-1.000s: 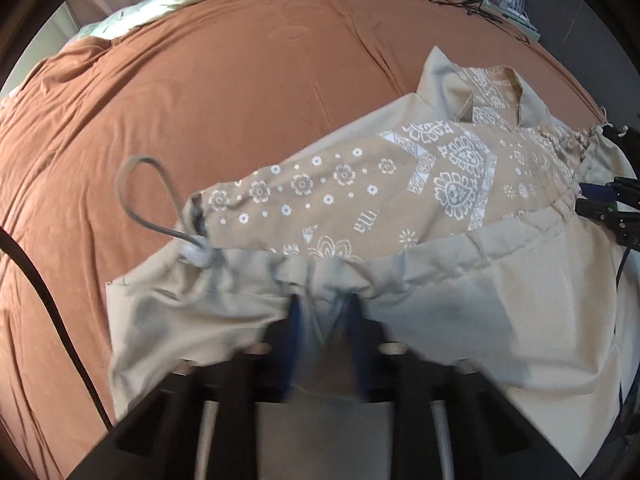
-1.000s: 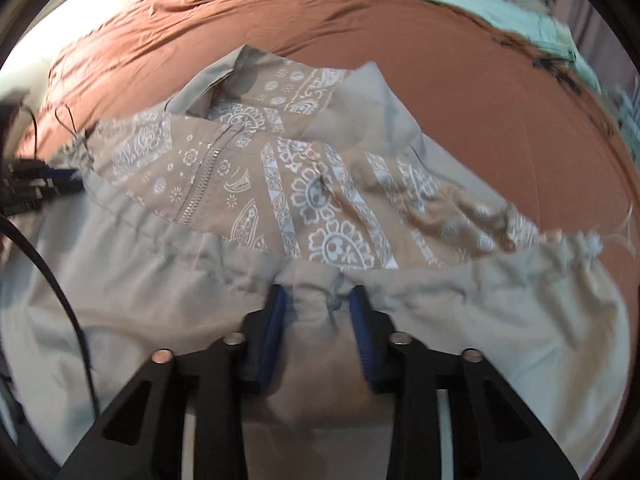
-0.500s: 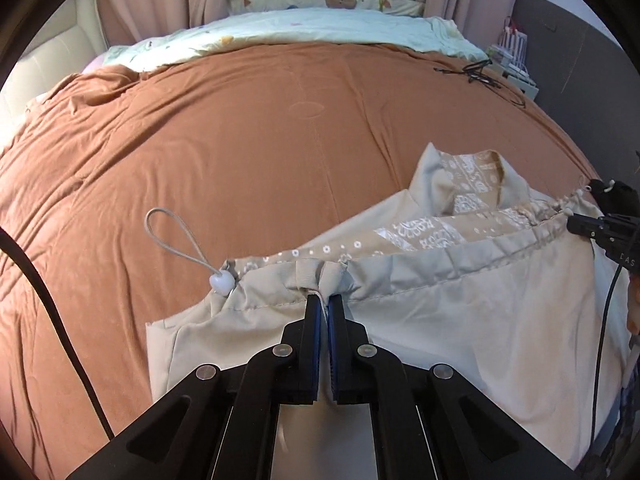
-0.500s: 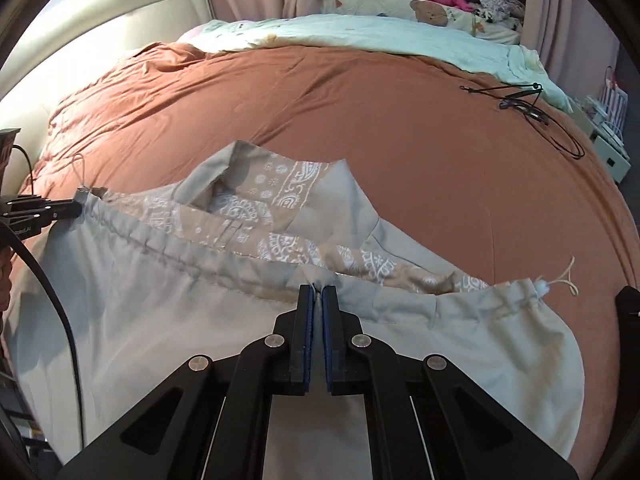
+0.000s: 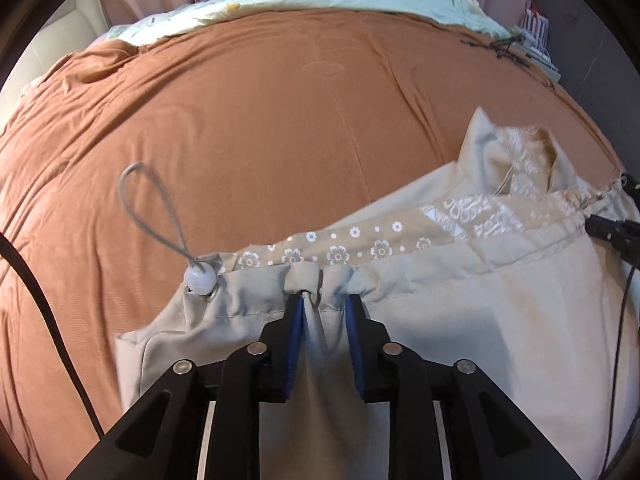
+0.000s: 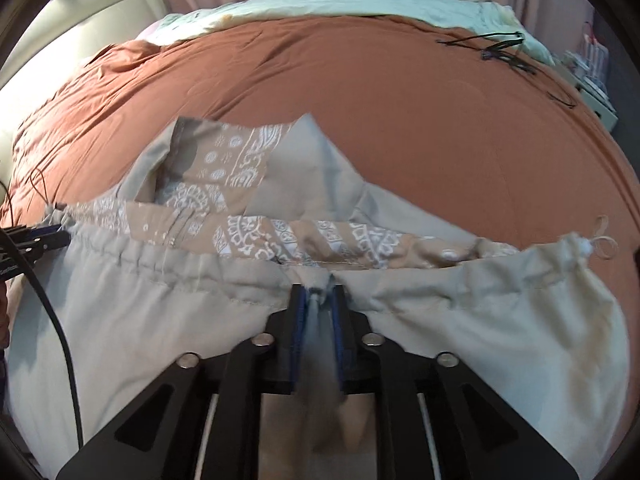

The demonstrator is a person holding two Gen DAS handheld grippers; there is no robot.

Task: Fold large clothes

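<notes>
A beige jacket [image 5: 480, 320] with a paisley-print lining lies on the brown bed cover [image 5: 280, 120], its lower half folded up so the drawstring hem lies across the lining. My left gripper [image 5: 324, 304] is at the hem near the white cord bead [image 5: 199, 280]. Its jaws are opening and a loose pleat of hem stands between the blue pads. My right gripper [image 6: 318, 296] is at the same hem of the jacket [image 6: 140, 312]. Its jaws are also opening, with a fold of fabric between them. Each gripper's tip shows at the other view's edge.
A pale green blanket [image 5: 320, 0] and soft toys lie at the far end of the bed. Black cables [image 6: 500, 46] rest on the far right of the cover [image 6: 440, 140]. A black cable [image 5: 40, 300] hangs at the left. Boxes [image 5: 536, 32] stand beside the bed.
The hem was carried forward over the lining, covering most of the print. Both grippers were shut on the hem half a second ago and their jaws have now parted.
</notes>
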